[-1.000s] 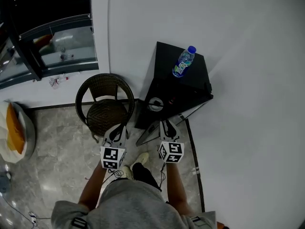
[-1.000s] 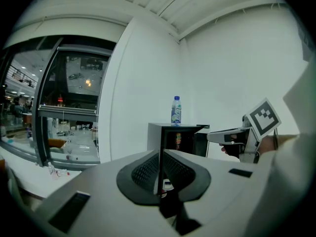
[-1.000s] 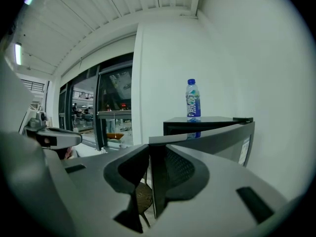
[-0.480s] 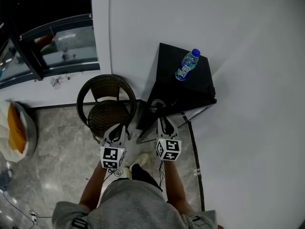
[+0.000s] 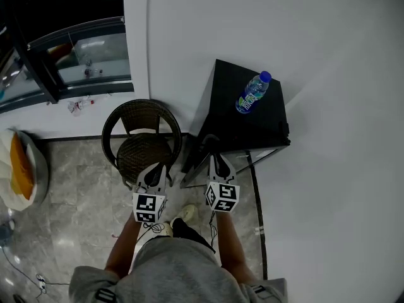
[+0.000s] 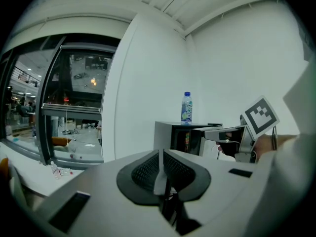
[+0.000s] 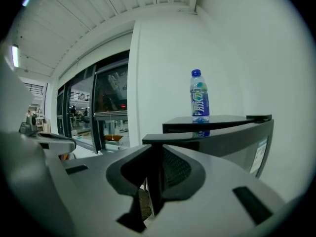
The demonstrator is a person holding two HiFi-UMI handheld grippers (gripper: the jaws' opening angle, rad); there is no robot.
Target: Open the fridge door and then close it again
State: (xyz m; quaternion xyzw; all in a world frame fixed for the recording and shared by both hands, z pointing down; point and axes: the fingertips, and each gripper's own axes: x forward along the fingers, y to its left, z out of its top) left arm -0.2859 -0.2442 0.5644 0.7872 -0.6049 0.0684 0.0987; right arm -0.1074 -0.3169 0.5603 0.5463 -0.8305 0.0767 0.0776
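White walls (image 5: 284,30) and a grey marble floor (image 5: 76,194) meet in the corner where the fridge (image 5: 243,128) stands. The fingers of the right gripper (image 7: 154,181) have just been closing, and the thin edge of the door (image 7: 207,135) stands between them. They seem to press on it, I judge in order to swing it. The left gripper (image 6: 160,174) has its fingers together with nothing between (it only hovers above the chair (image 5: 142,137), out of the way). The door is ajar, a flat dark slab. The fridge is a small black box, smooth and glossy. On top stands a clear plastic bottle (image 5: 252,95) with a blue cap. The chair is round, of dark woven wicker.
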